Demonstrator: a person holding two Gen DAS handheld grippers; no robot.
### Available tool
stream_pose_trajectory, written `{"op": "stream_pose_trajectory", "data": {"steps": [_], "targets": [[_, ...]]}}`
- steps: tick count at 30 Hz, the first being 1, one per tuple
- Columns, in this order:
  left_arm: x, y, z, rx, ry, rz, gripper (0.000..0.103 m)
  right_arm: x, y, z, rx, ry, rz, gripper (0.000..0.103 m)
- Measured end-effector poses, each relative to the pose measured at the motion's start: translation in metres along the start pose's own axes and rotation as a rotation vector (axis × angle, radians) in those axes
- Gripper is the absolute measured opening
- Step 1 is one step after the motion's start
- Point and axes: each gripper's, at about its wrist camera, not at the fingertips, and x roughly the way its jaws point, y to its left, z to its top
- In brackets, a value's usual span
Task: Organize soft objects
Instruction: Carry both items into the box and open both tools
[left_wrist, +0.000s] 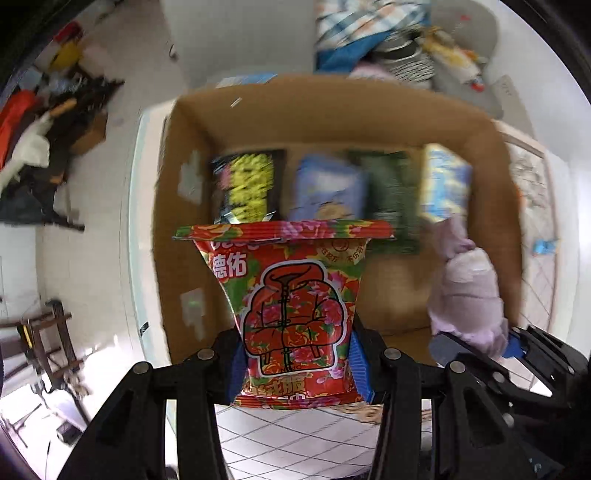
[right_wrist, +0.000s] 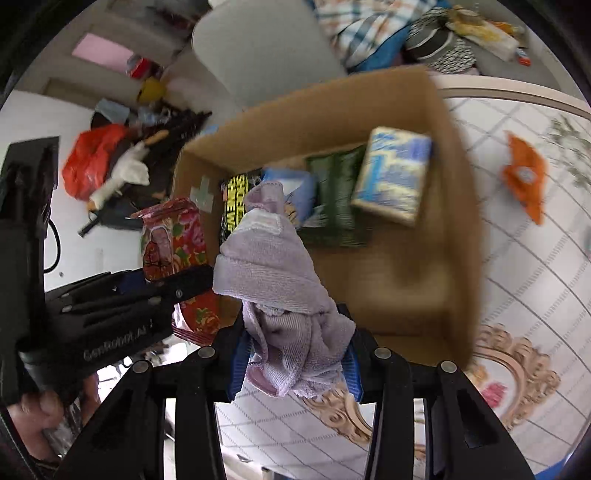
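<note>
My left gripper (left_wrist: 295, 363) is shut on a red floral wipes pack (left_wrist: 291, 302) and holds it upright in front of an open cardboard box (left_wrist: 332, 110). My right gripper (right_wrist: 293, 363) is shut on a lilac towel (right_wrist: 273, 273) that droops over the box's near side. In the left wrist view the towel (left_wrist: 469, 295) and right gripper (left_wrist: 480, 345) are at right. In the right wrist view the pack (right_wrist: 173, 240) and left gripper (right_wrist: 147, 295) are at left. The box (right_wrist: 458, 192) holds several packs along its far wall.
The box stands on a white patterned tablecloth (right_wrist: 535, 280). An orange packet (right_wrist: 524, 177) lies on the cloth to the right. Folded clothes (right_wrist: 388, 26) pile beyond the box. Bags and clutter (right_wrist: 110, 166) lie on the floor at left.
</note>
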Motion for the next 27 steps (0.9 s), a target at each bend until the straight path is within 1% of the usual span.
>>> {"op": "stream_pose_trajectory", "data": {"steps": [4,7,9,10,12,14,15,16,20,23,27], "targets": [[0.027,0.021,0.009,-0.008,0.054,-0.021,0.043,0.04,0.019,0.008,-0.009,0.027,-0.036,0.045],[0.04,0.027,0.012,-0.008,0.076,-0.038,0.044,0.061,0.026,0.017,-0.008,0.037,-0.068,0.045],[0.048,0.03,0.012,-0.007,0.093,-0.031,0.044,0.07,0.03,0.02,-0.015,0.042,-0.085,0.045],[0.05,0.031,0.013,-0.009,0.1,-0.029,0.044,0.073,0.031,0.021,-0.013,0.034,-0.101,0.047],[0.054,0.038,0.012,-0.031,0.116,-0.026,0.045,0.079,0.033,0.023,-0.011,0.043,-0.105,0.05],[0.056,0.045,0.011,-0.061,0.127,-0.04,0.045,0.083,0.032,0.024,-0.001,0.058,-0.093,0.065],[0.055,0.047,0.01,-0.068,0.123,-0.041,0.046,0.081,0.031,0.023,-0.001,0.058,-0.088,0.069],[0.053,0.048,0.009,-0.068,0.114,-0.039,0.046,0.081,0.032,0.022,-0.004,0.056,-0.089,0.078],[0.041,0.046,0.002,-0.056,0.08,-0.031,0.051,0.067,0.034,0.017,-0.032,0.05,-0.098,0.079],[0.026,0.046,-0.006,-0.066,0.039,-0.031,0.051,0.054,0.034,0.013,-0.044,0.037,-0.13,0.079],[0.0,0.045,-0.022,-0.084,-0.036,-0.048,0.051,0.032,0.032,0.002,-0.05,0.019,-0.171,0.079]]}}
